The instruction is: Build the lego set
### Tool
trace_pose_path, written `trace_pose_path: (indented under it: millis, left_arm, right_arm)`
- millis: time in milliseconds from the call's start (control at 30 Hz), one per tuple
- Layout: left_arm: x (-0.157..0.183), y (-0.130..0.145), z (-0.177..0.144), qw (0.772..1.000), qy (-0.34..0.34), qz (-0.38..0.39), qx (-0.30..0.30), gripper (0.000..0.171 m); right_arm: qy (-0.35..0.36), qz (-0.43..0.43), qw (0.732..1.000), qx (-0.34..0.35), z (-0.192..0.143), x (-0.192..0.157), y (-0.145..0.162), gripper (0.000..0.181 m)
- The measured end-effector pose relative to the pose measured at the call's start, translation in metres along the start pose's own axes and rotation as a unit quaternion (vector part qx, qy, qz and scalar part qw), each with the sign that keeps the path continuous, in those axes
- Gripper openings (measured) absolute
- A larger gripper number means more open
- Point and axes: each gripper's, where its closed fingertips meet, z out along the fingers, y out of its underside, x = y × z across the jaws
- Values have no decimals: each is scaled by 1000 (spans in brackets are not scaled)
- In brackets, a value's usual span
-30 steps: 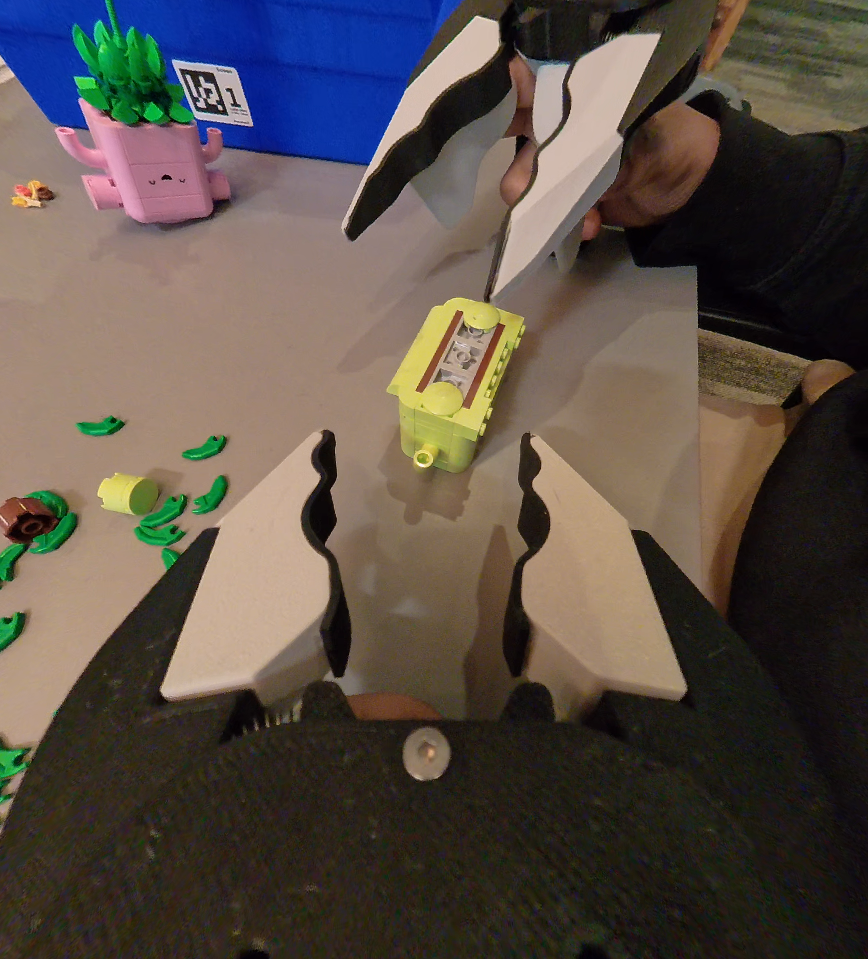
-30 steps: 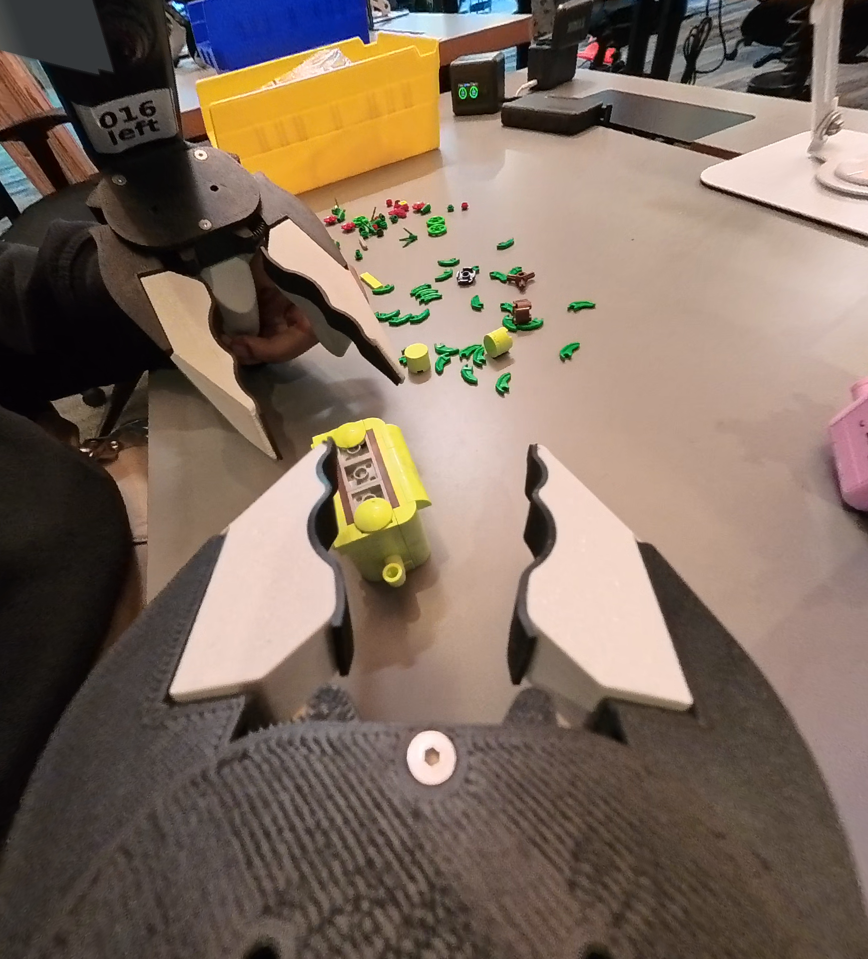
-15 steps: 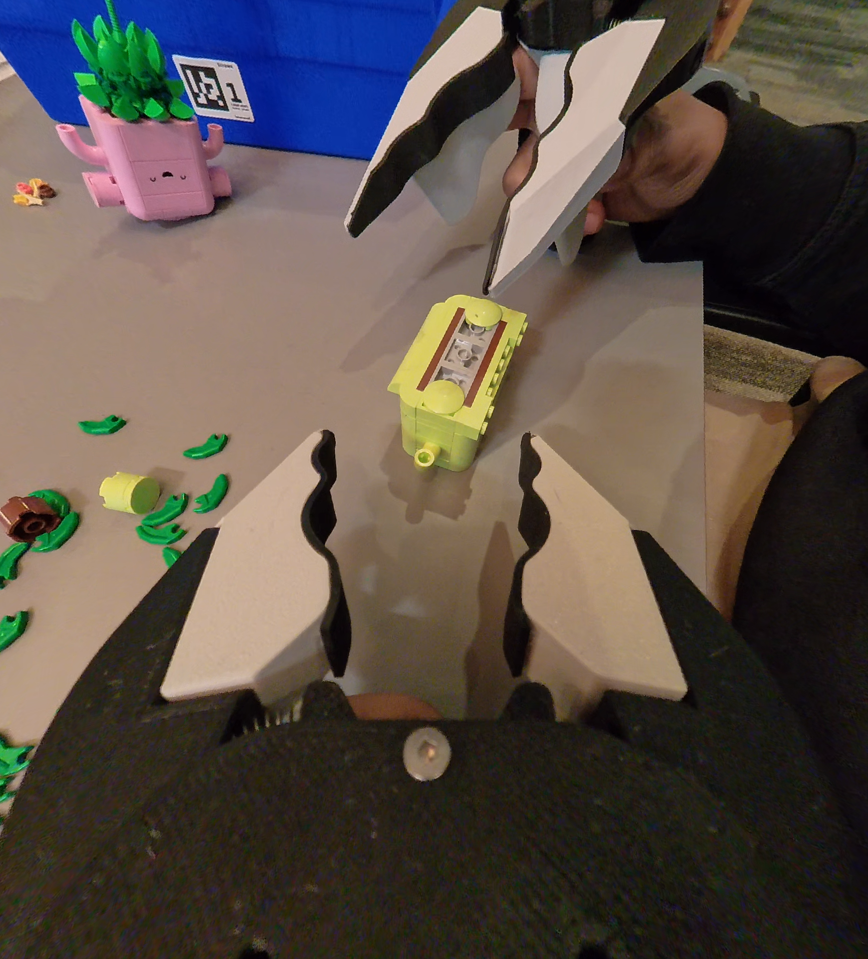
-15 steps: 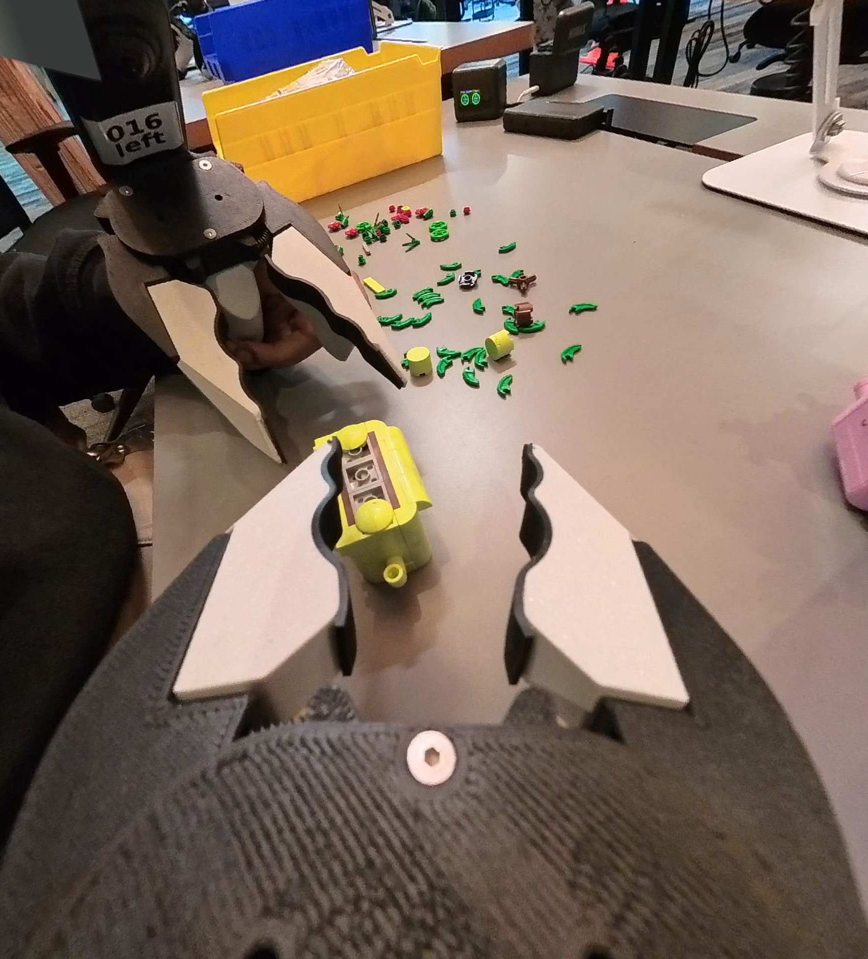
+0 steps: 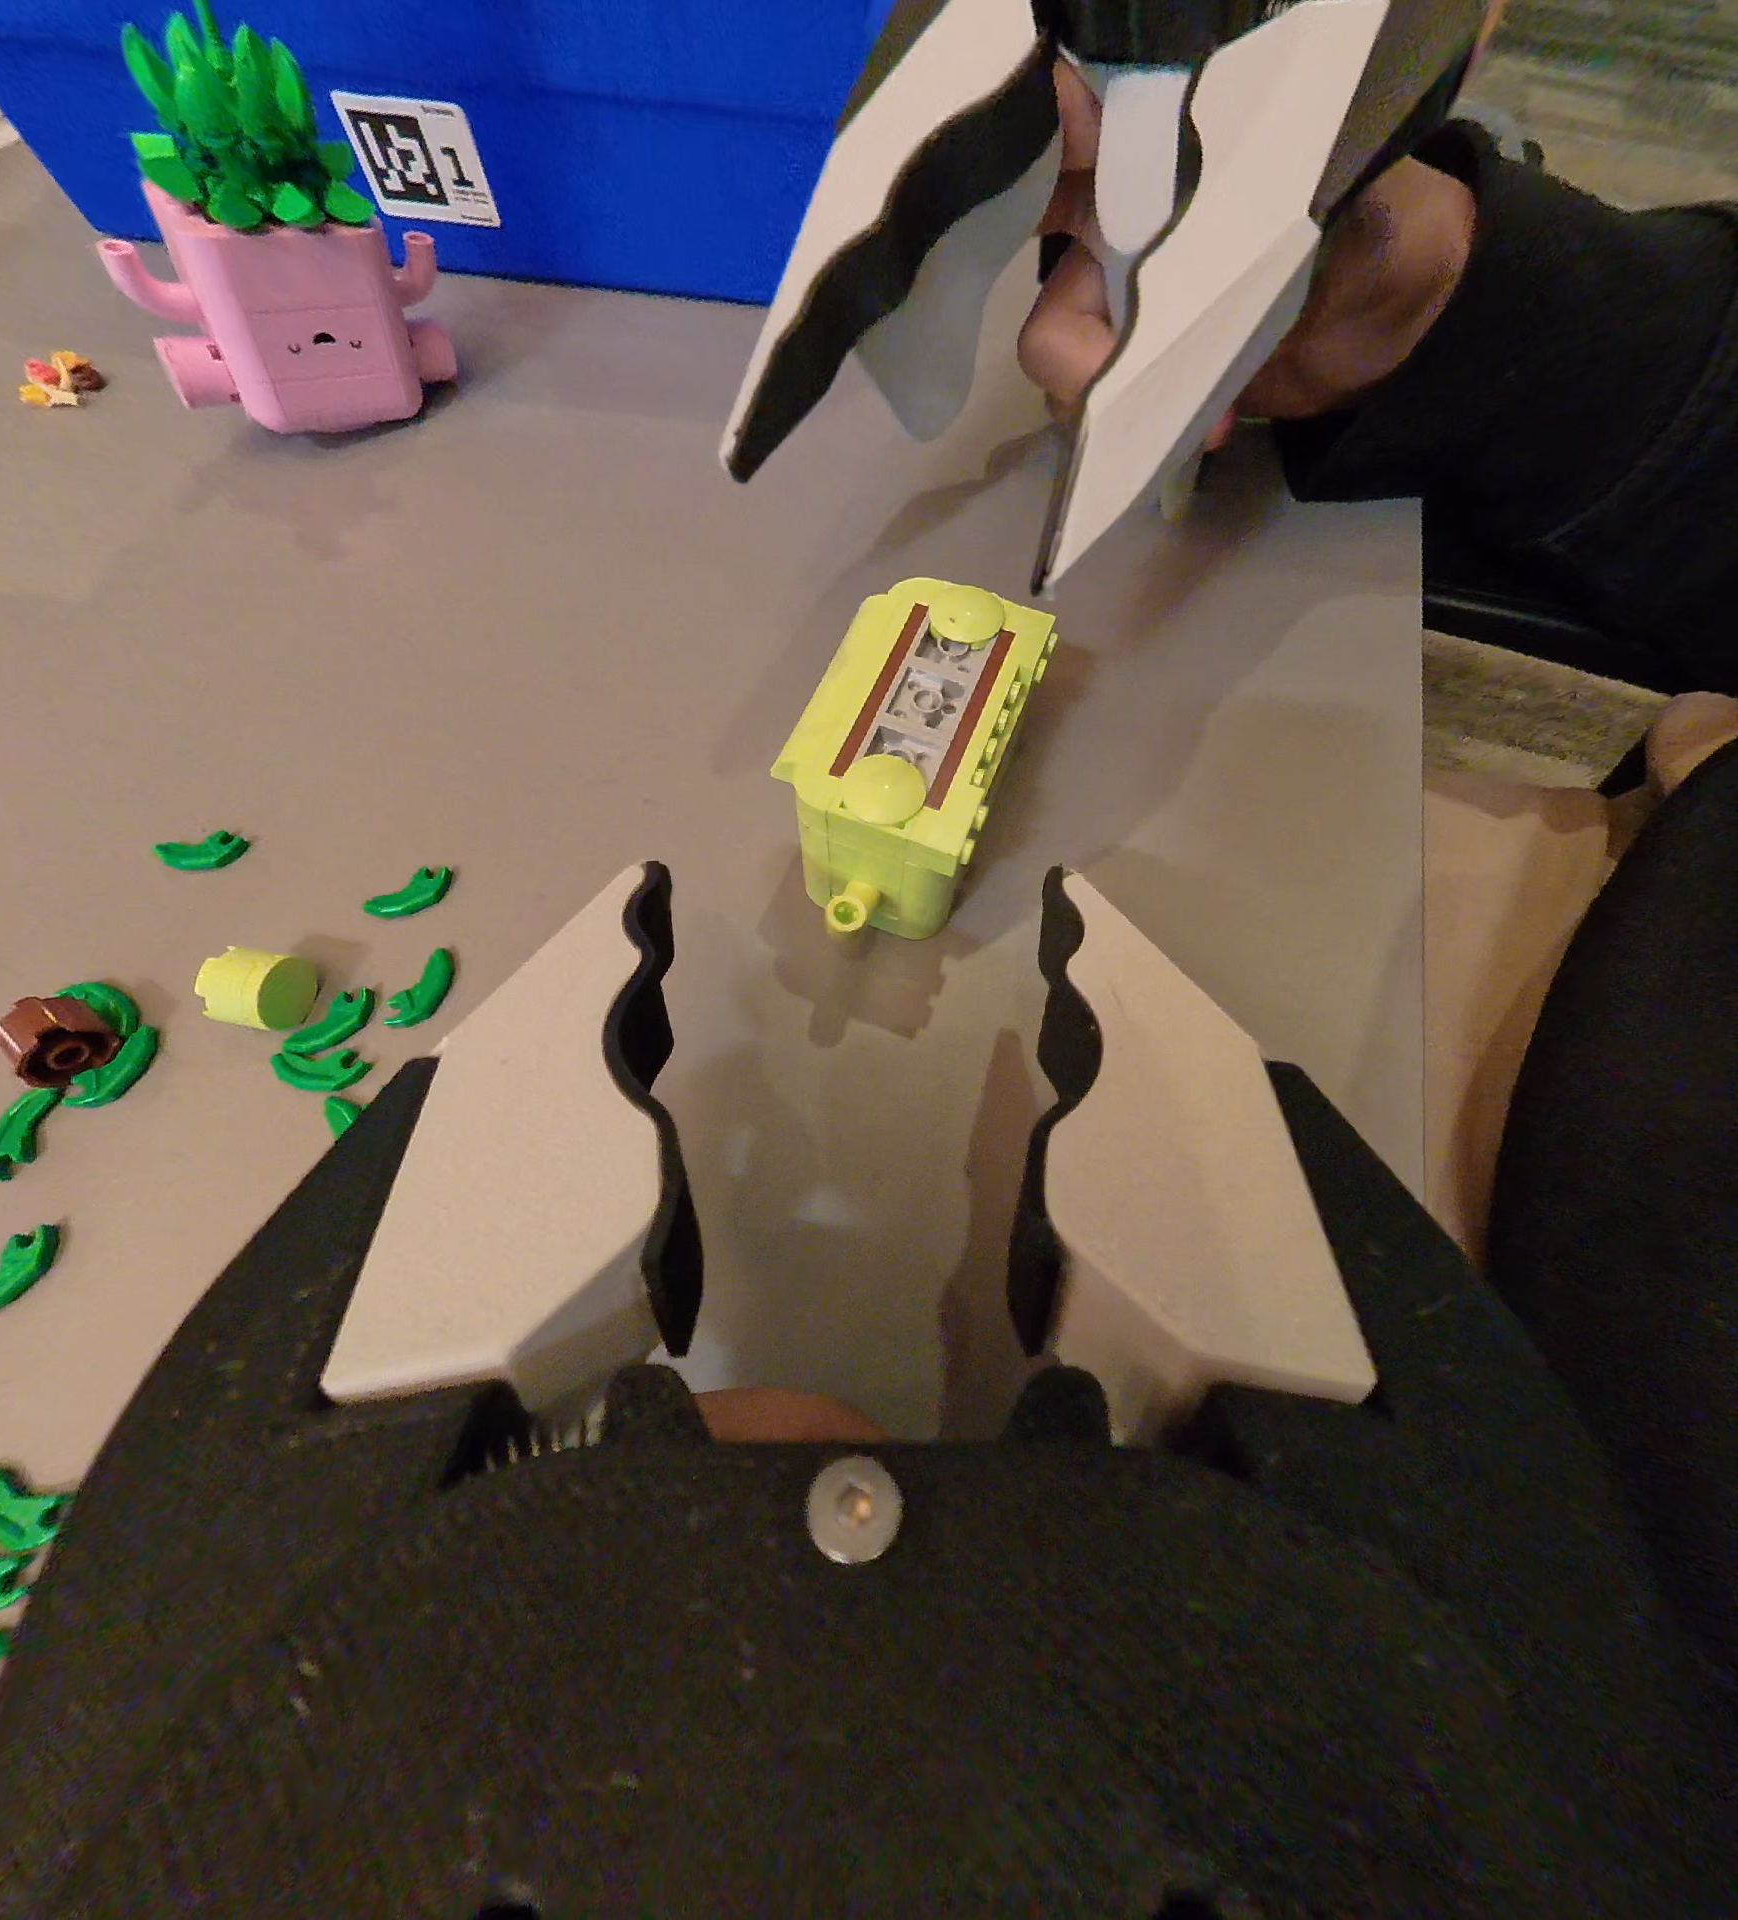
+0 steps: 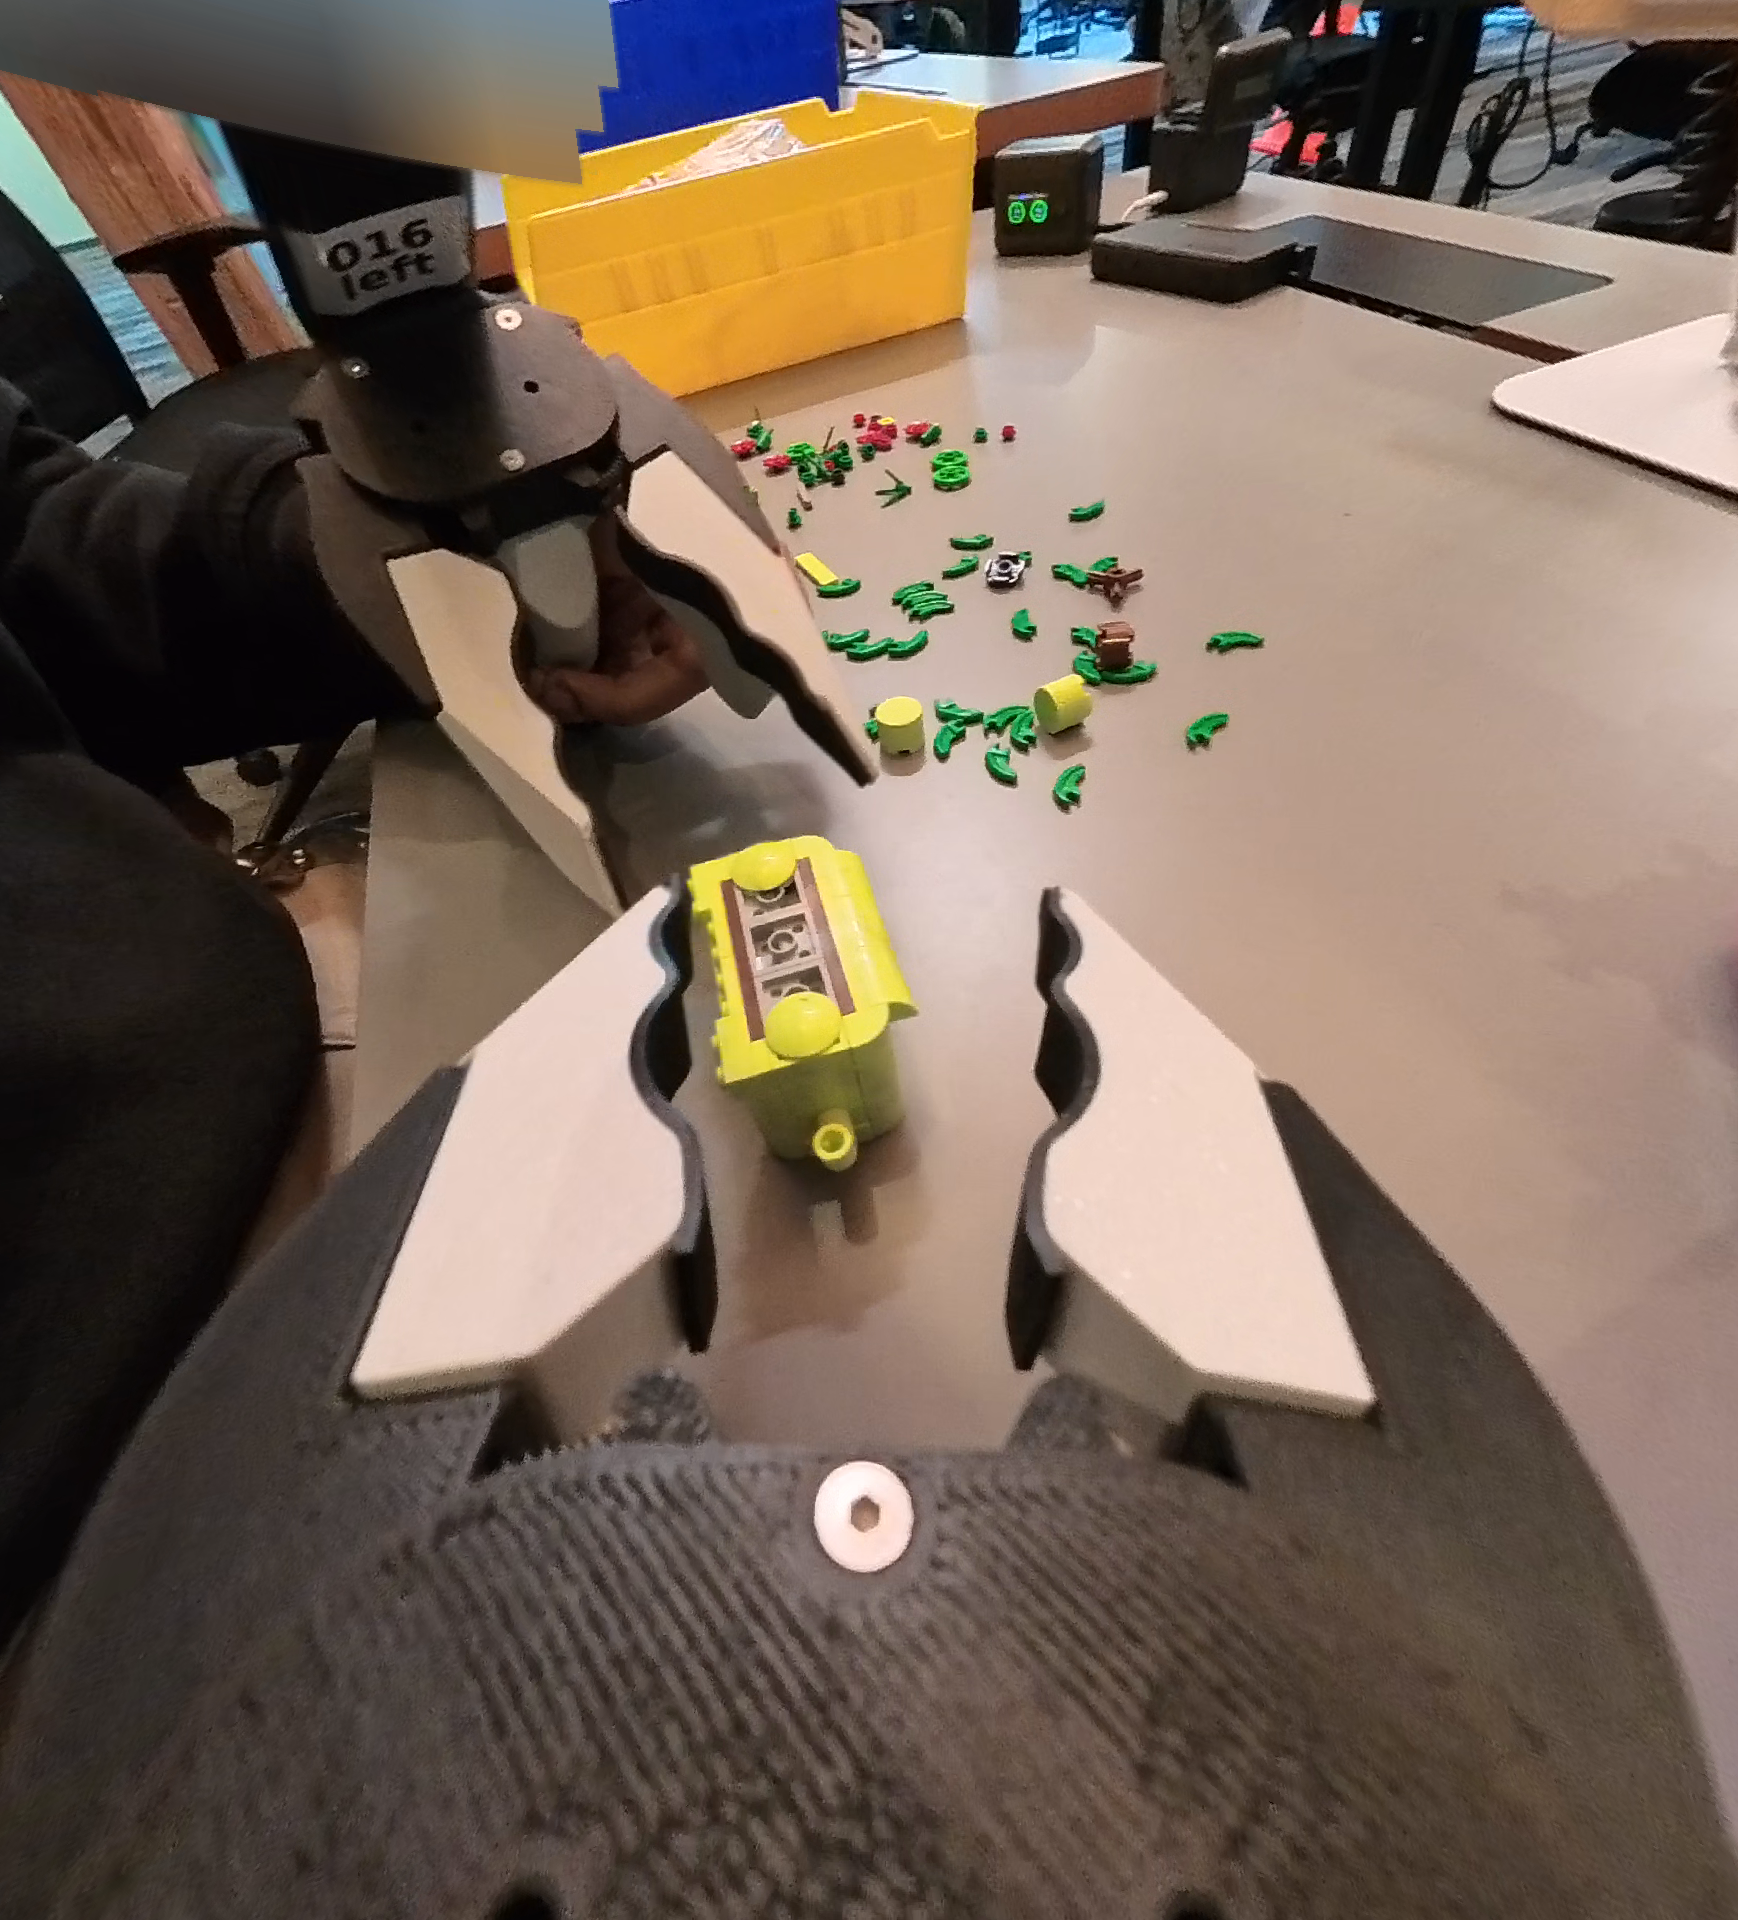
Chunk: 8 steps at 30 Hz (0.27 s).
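Observation:
A lime-green lego block (image 5: pixel 912 758) with a grey and brown strip on top, two lime domes and a small peg at its near end lies on the grey table. My left gripper (image 5: pixel 852 878) is open and empty, its fingertips just short of the block's peg end. My right gripper (image 6: pixel 860 899) is open and empty at the opposite end; the block (image 6: pixel 803 997) lies between its fingers, close to the left one, with no contact visible. Each gripper shows in the other's view: the right one (image 5: pixel 891 525) above the block's far end, the left one (image 6: pixel 740 831) likewise.
Loose green leaf pieces (image 5: pixel 325 1039), lime cylinders (image 5: pixel 257 989) (image 6: pixel 898 722) and a brown piece (image 5: pixel 49 1039) lie scattered. A built pink cactus pot (image 5: pixel 293 312) stands by a blue bin (image 5: pixel 584 125). A yellow bin (image 6: pixel 740 260) is farther off. The table edge (image 5: pixel 1421 831) is near the block. Across from one pair of fingers to the other is roughly 7 cm.
My right gripper has shifted slightly so the block sits more centrally between its fingers. The left gripper and the block have barely moved.

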Motion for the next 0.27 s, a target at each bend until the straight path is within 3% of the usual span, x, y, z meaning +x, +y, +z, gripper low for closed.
trace_pose_path:
  millis: [267]
  left_arm:
    - [-4, -3, -3, 1000, 6, -26, 16, 71]
  right_arm:
    - [-2, -5, 1000, 0, 0, -2, 0, 57]
